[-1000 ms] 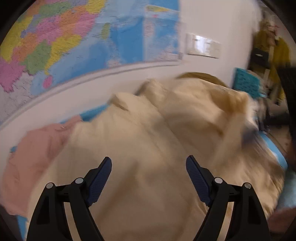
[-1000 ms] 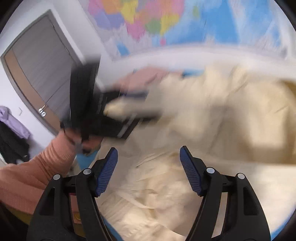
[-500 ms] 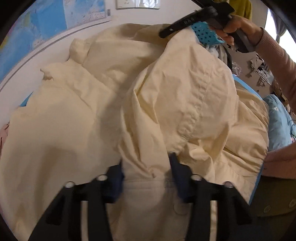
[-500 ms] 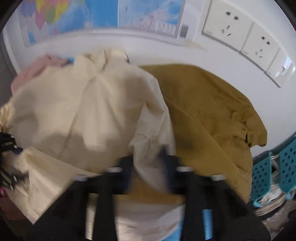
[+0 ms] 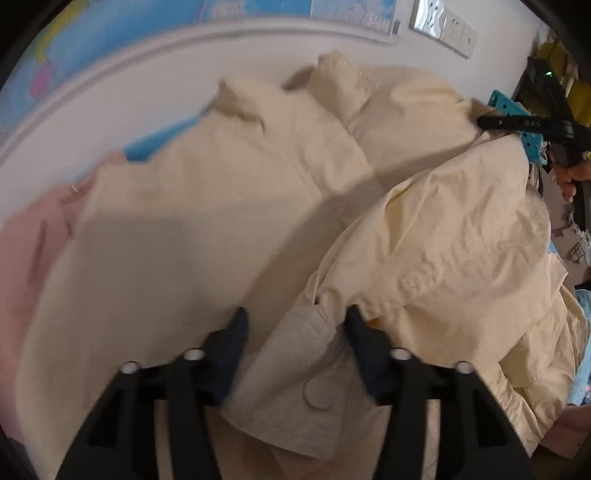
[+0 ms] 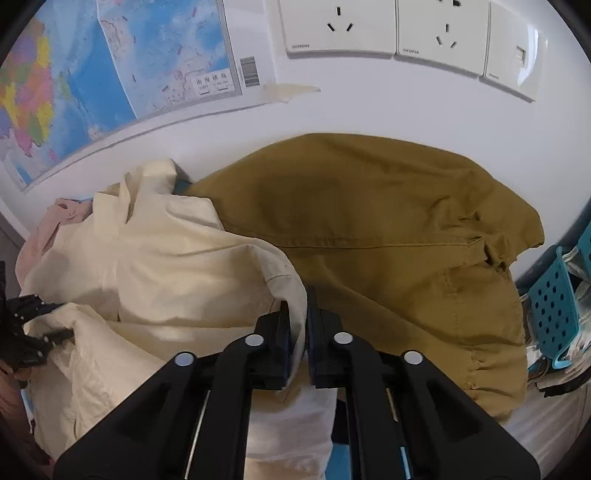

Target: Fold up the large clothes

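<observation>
Ahead of me stood a plain white wall (image 6: 369, 110), evenly lit by soft light. At about ten o'clock in my right wrist view hung a large glossy paper map (image 6: 110, 74), mostly blue sea with patches of yellow, pink and green land, a barcode at its lower corner. A strip of yellowed tape (image 6: 291, 90) sat just beside that corner. At twelve to one o'clock a row of white plastic wall sockets (image 6: 406, 29) was fixed to the wall. At three o'clock stood a turquoise perforated plastic basket (image 6: 554, 306).
</observation>
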